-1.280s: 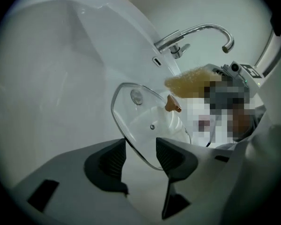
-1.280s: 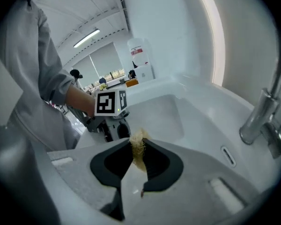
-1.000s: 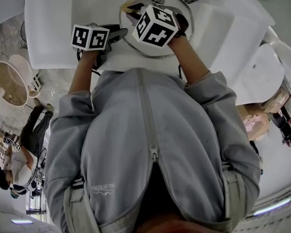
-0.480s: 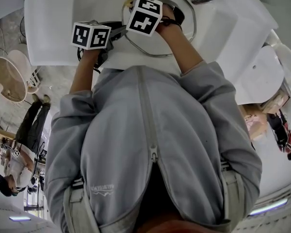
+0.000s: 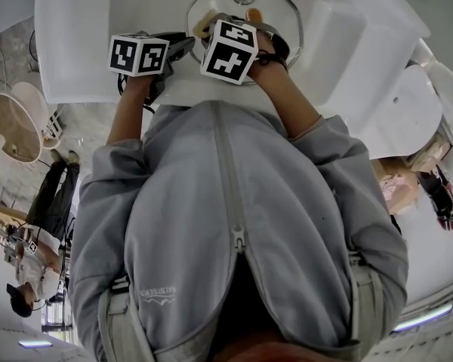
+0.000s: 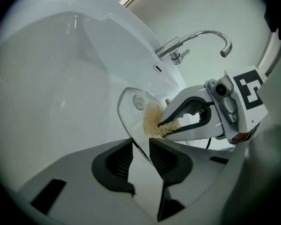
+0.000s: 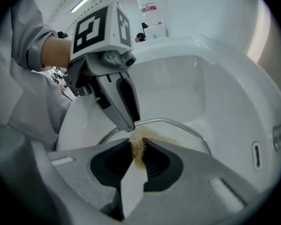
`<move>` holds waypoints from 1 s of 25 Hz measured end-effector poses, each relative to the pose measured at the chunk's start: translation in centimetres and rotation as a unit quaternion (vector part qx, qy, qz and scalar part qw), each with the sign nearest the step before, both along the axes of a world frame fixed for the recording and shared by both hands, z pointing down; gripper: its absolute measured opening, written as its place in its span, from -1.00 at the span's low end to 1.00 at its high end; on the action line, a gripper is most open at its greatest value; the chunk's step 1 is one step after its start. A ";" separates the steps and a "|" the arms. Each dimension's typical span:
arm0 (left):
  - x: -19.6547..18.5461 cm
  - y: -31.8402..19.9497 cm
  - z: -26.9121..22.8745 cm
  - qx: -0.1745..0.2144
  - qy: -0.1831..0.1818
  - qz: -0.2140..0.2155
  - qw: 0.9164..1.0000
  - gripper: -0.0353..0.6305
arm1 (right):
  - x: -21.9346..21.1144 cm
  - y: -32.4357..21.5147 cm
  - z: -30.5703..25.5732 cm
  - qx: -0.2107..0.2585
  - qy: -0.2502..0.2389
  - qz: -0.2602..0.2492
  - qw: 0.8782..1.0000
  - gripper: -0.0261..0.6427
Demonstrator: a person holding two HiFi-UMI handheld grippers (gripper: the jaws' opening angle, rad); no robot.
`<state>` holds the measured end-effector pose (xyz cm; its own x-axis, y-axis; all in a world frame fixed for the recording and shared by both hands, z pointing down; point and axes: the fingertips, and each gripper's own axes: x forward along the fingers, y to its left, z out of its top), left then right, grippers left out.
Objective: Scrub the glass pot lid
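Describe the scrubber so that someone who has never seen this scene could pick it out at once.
Start at the white sink basin, where a glass pot lid stands on edge. Against its glass sits the scrubber, pinched by the right gripper. It is the only tan, fibrous wad among smooth white, clear and grey things.

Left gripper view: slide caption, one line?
The left gripper, jaws just closing, pinches the glass lid in the sink while the right gripper presses a scrubber on it.
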<state>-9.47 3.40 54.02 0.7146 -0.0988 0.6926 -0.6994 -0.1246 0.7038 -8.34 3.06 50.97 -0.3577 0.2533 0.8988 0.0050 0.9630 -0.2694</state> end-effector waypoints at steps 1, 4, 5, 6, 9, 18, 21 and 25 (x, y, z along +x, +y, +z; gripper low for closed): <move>0.0 0.0 0.0 0.000 -0.002 0.000 1.000 -0.59 | 0.3 0.5 -0.1 -0.004 0.002 0.001 1.000 -0.77; -0.2 0.0 0.1 0.002 -0.006 0.001 1.000 -0.61 | 1.6 2.0 -0.5 -0.017 0.011 0.011 1.000 -0.77; -0.2 0.0 0.1 0.002 -0.008 0.001 1.000 -0.62 | 1.9 2.7 -0.7 -0.026 0.010 0.013 1.000 -0.77; -0.2 0.0 0.2 0.002 -0.011 0.002 1.000 -0.62 | 2.1 3.4 -0.9 -0.037 0.009 0.014 0.999 -0.77; -0.1 0.1 0.2 0.004 -0.016 0.005 1.000 -0.65 | 2.8 5.4 -1.5 -0.056 0.005 0.010 0.998 -0.77; -0.3 -0.1 0.2 0.011 -0.020 0.010 1.000 -0.69 | 3.4 8.4 -2.8 -0.169 -0.023 0.049 0.984 -0.77; -0.3 -0.1 0.2 0.014 -0.018 0.011 1.000 -0.69 | 2.9 8.4 -4.1 -0.244 -0.068 0.093 0.963 -0.77; -0.4 -0.4 0.0 0.025 -0.020 0.012 0.999 -0.69 | 2.5 4.7 -7.3 -0.267 -0.155 0.157 0.938 -0.77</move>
